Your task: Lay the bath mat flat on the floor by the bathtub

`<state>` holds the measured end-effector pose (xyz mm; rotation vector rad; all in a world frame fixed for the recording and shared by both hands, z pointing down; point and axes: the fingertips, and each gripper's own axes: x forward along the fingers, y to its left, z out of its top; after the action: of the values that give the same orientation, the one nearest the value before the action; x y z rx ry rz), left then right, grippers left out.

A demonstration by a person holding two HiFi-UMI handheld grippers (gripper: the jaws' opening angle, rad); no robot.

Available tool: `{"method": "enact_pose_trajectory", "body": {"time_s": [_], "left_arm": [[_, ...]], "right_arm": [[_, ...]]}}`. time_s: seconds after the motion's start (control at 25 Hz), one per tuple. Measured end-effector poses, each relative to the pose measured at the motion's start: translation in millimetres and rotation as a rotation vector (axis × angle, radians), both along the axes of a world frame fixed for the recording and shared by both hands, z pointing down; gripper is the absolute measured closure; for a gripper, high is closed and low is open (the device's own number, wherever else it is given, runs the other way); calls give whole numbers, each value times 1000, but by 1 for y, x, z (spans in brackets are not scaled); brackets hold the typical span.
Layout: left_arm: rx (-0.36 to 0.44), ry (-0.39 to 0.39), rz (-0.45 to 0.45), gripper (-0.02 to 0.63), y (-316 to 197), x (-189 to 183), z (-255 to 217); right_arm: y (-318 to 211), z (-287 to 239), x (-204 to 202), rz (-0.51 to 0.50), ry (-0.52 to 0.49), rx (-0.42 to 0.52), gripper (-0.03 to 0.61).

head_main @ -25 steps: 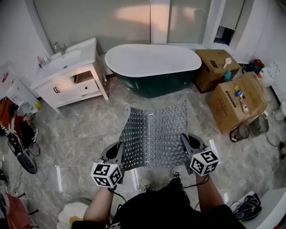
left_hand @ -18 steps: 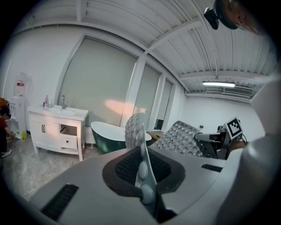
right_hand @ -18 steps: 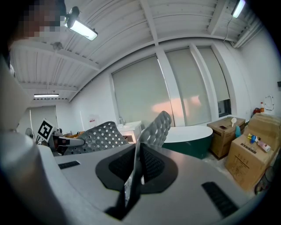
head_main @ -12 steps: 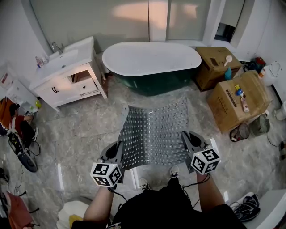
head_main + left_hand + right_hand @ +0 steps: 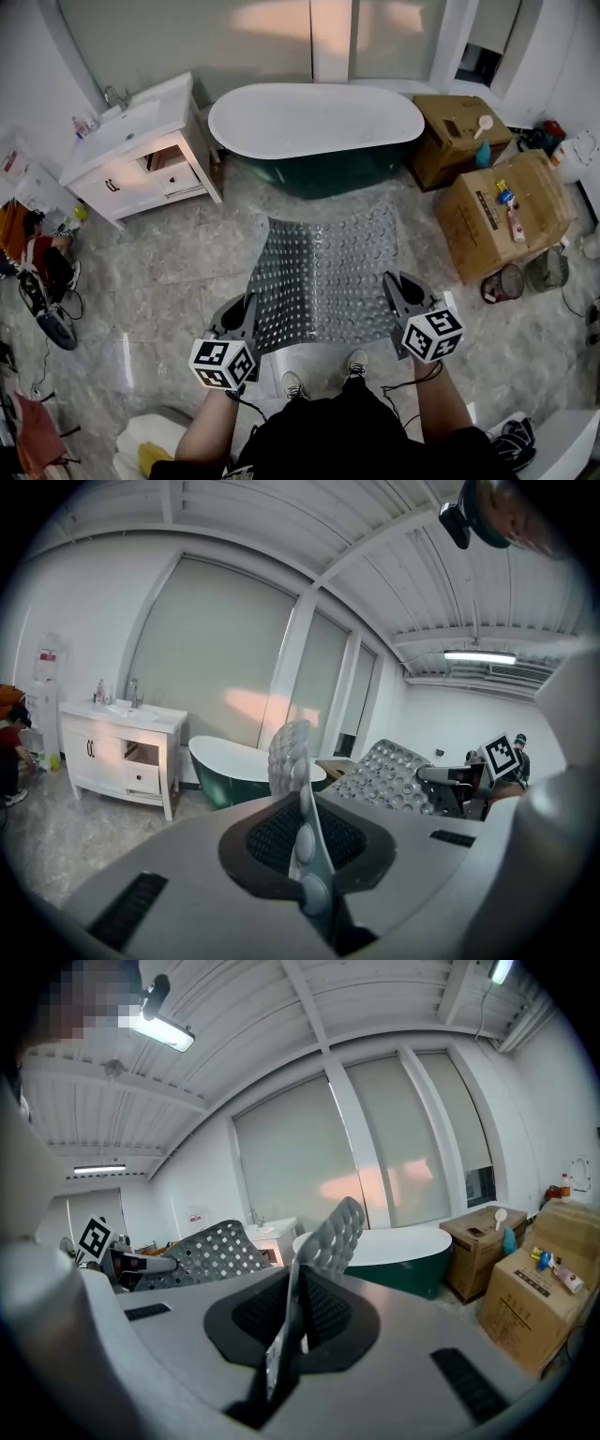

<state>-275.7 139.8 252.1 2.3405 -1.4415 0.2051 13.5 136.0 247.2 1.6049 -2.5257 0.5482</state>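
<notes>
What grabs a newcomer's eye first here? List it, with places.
The grey studded bath mat dominates the middle of the head view, stretched between the left gripper and the right gripper, each clamped on a near corner. Beyond its far edge stands the white oval bathtub with a dark green outside, flanked by a white vanity cabinet at left and brown cardboard boxes at right.
</notes>
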Motion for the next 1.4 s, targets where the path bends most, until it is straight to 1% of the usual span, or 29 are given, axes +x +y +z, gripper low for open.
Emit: {"method": "enact_pose_trajectory", "body": {"time_s": [0.36,0.56,0.72,1.12,1.4], "left_arm": [[3,-12,-57,584,-22,55,-3],[9,-16,-101,584,-27,89,-2],[16,-16,-128,584,-30,111,-4],[26,-13,-142,584,-41,144,-7],[20,0,-134,584,-71,150,-1]], "right_arm": [[-35,5,56,-54,-17,-6,549],[-49,9,90,-94,-28,-8,549],[-59,9,109,-122,-32,-6,549],[-74,8,146,-121,-51,-1,549],[-101,10,152,-103,-44,-5,549]]}}
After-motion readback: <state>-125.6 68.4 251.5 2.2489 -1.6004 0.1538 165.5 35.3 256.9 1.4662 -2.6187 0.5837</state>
